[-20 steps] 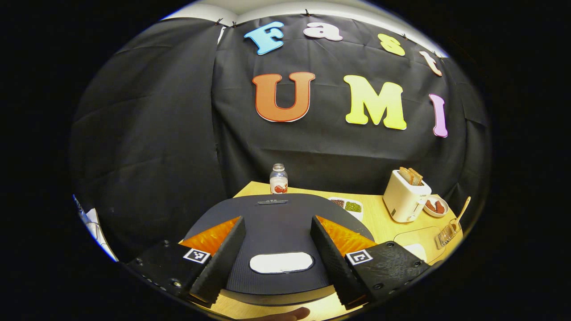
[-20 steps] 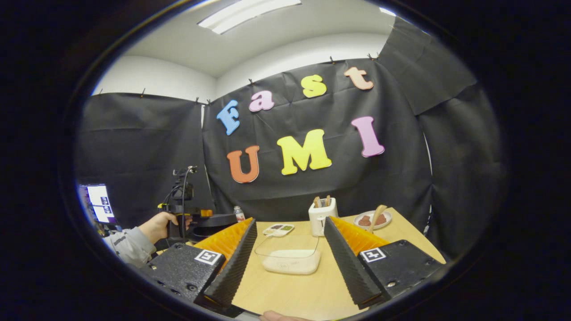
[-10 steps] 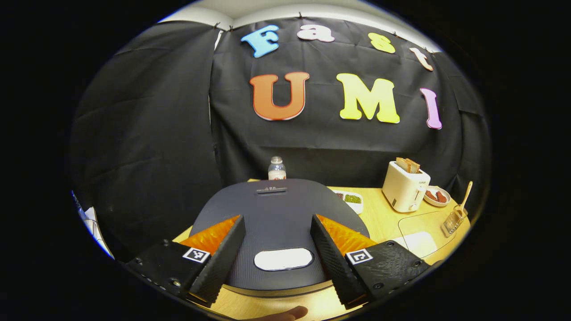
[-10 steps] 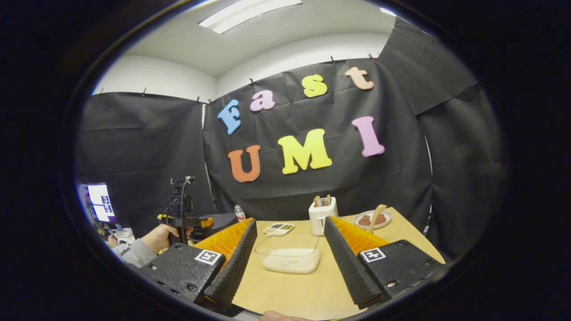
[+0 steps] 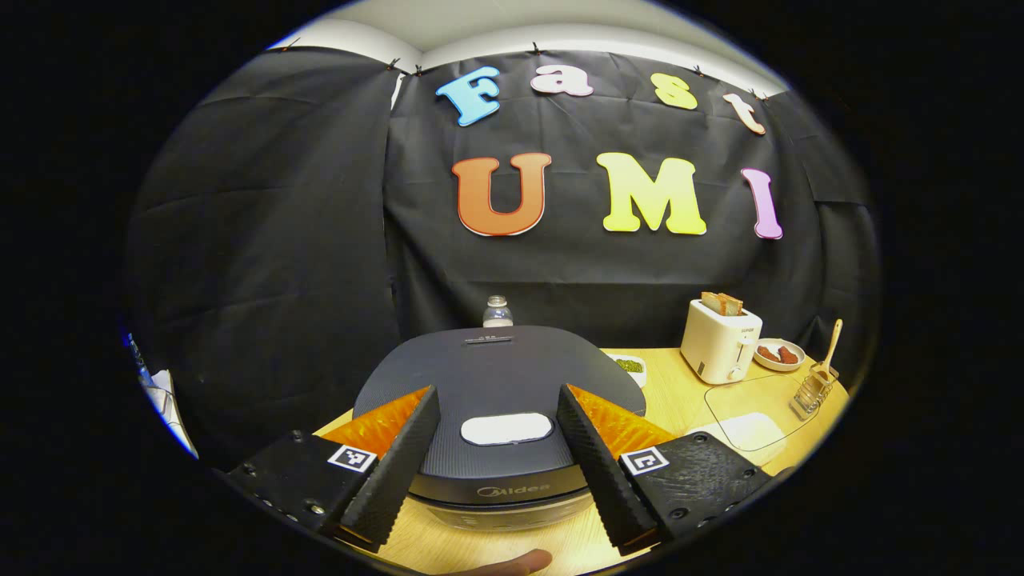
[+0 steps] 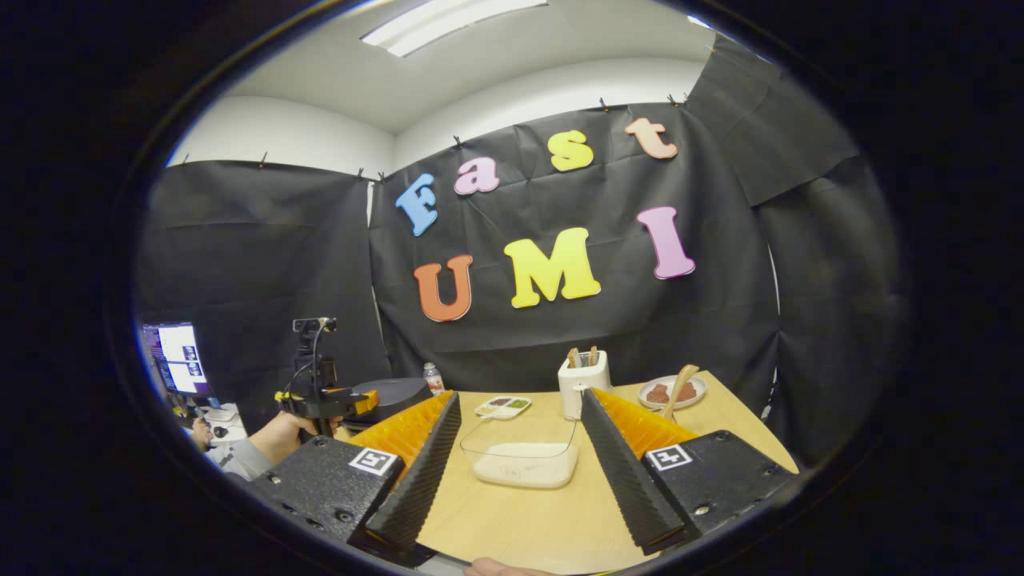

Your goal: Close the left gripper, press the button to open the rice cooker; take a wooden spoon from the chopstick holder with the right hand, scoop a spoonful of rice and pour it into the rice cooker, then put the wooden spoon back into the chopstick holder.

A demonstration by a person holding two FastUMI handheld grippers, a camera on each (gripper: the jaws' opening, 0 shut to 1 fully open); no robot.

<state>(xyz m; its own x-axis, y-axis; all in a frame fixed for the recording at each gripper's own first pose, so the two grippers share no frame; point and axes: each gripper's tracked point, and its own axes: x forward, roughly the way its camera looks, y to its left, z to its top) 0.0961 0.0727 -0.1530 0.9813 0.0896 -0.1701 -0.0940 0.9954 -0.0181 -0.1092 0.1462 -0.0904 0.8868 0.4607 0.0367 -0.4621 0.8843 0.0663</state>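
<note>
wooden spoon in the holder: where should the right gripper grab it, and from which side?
Judging from the left gripper view, grip the bare upper handle of the wooden spoon, above the chopstick holder. The handle sticks up at a lean, with its lower end sunk in the holder, so come from the side with the open right gripper, fingers across the shaft, then lift along the lean.

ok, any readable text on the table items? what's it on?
"Midea": front of the cooker, under the lid edge.
Lid plate: print too small to read.
Toaster: small print on its side, too small to read.
Bottle: mostly behind the cooker, nothing legible.
</note>
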